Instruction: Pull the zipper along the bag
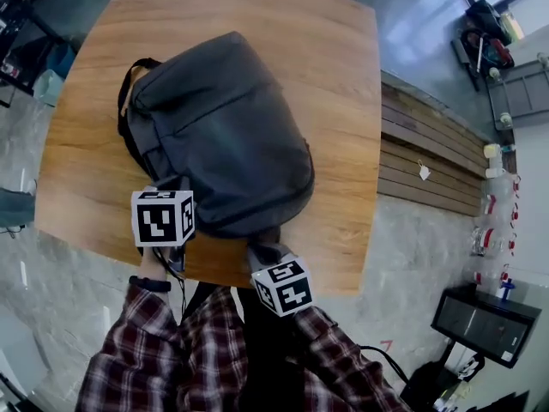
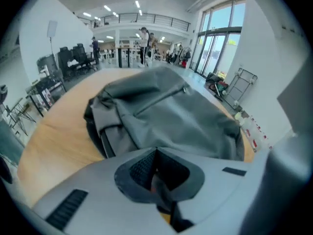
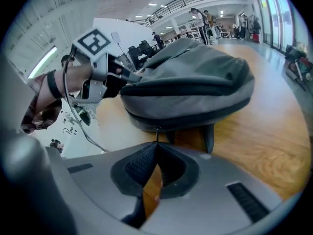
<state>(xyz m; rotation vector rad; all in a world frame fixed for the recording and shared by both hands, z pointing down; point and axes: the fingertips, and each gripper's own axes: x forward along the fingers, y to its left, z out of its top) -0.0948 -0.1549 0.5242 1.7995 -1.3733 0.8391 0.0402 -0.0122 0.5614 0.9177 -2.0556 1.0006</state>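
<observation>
item: bag. dark grey fabric backpack, lying flat on the wooden table, soft and a little slumped, with a seam line across its upper face and a black band round its side.

item: carry handle. black loop at the bag's far-left end.

item: zipper pull. thin dark tab coming off the side band at the near end, running straight into my right claw.

item: right claw. closed, pads pinched on the zipper pull, just off the bag's near side.

item: left claw. closed tight at the bag's near-left corner, gripping the fabric there as far as i can see.

edges and room: the bag's near end sits close to the table's near edge, where both claws are. bare wood lies open along the far edge and down the right side; a narrower strip on the left.

orientation: long axis runs diagonally, handle end far and left, rounded end near and right.
</observation>
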